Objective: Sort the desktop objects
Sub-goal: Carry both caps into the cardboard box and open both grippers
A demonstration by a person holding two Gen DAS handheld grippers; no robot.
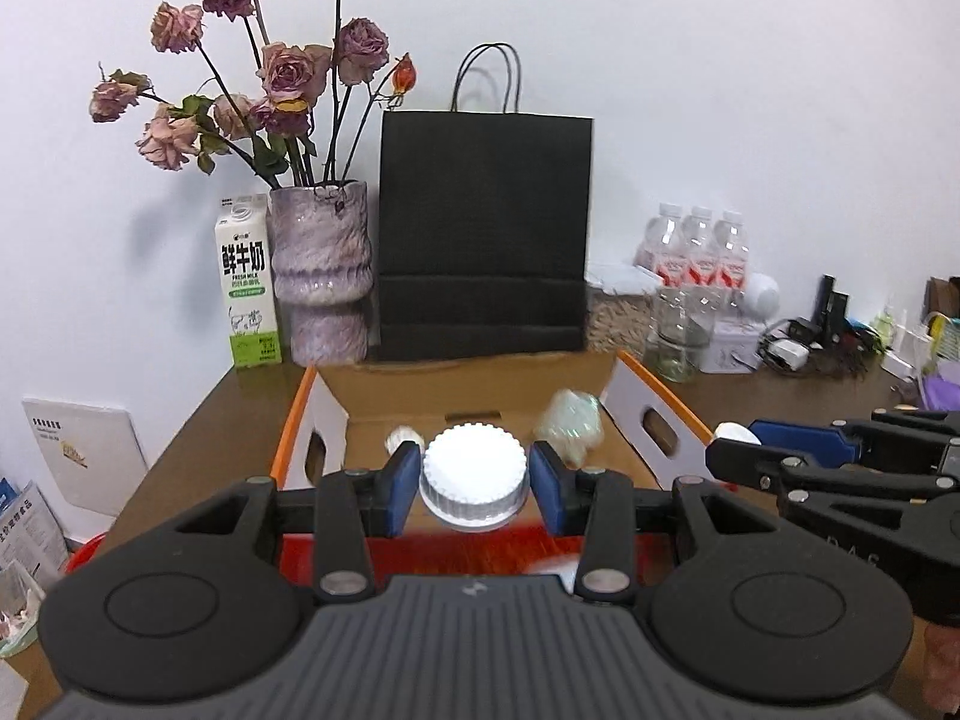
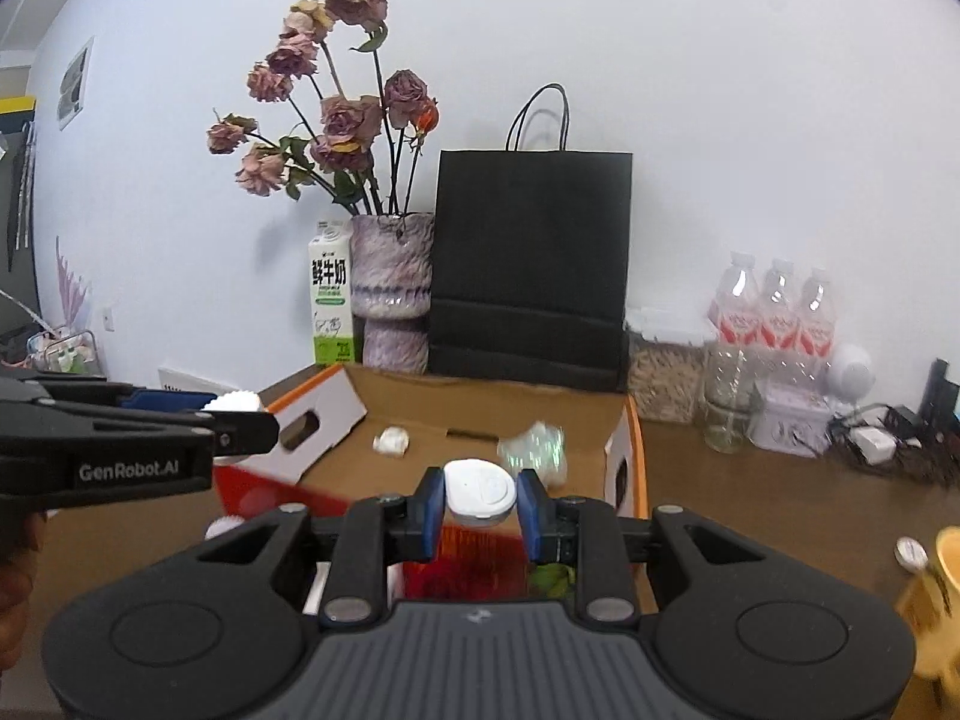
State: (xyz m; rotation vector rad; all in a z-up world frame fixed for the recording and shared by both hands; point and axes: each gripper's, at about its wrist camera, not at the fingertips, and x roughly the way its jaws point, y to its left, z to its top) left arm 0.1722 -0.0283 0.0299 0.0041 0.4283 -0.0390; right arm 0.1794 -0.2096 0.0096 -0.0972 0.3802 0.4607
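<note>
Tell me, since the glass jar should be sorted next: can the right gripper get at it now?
Probably not yet. The right gripper has its fingers shut on a white flip-top bottle, so it must release that first. The glass jar itself stands unobstructed on the table.

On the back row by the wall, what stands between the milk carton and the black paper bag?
The purple vase of dried roses stands between the milk carton and the black paper bag, close beside both. Both wrist views show it.
</note>
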